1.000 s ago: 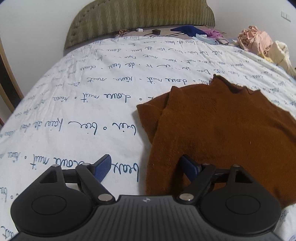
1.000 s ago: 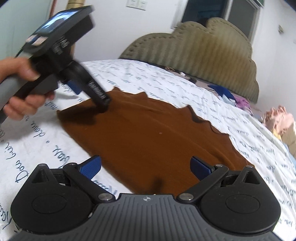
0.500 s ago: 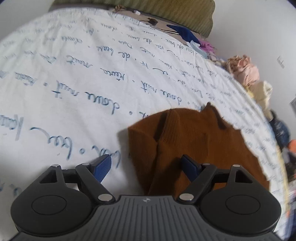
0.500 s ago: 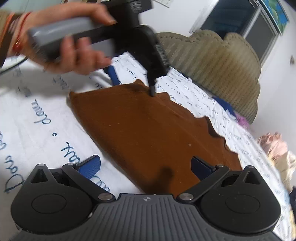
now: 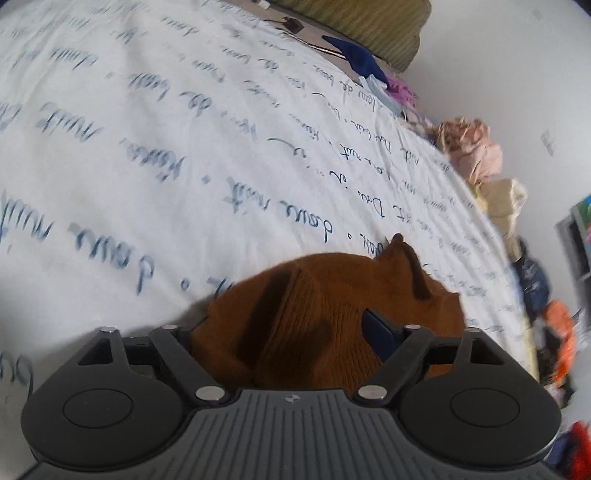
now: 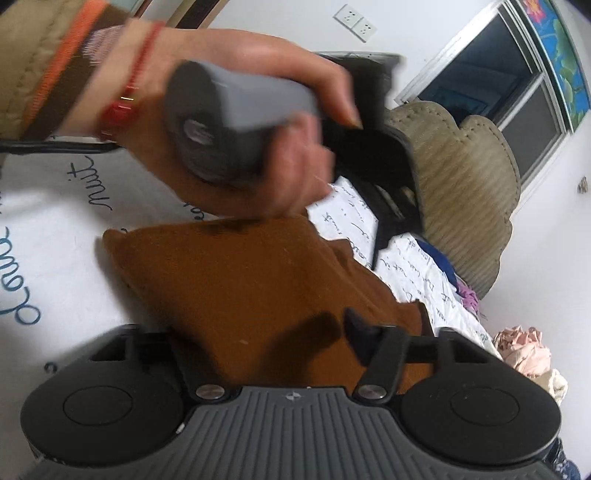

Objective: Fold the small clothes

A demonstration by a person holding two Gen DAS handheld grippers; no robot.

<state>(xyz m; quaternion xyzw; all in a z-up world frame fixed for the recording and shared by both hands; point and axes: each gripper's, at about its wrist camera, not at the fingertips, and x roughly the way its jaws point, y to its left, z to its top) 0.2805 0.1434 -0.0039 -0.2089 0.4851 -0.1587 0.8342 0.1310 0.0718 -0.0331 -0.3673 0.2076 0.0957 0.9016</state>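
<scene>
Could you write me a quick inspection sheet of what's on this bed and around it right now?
Surface: bedsheet, white with blue script.
Job's things: brown garment, partly bunched.
Clutter: clothes pile at the bed's edge; blue cloth by the headboard.
Grippers: left gripper and right gripper both closing, garment between the jaws; hand holds the left one.
Cables: nothing seen for certain.
Surroundings: window, wall sockets.

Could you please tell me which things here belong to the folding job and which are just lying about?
In use:
brown sweater
left tongs, closing with sweater between
right tongs, closing with sweater between
bed sheet

Lying about:
pink clothes pile
blue garment
headboard
</scene>
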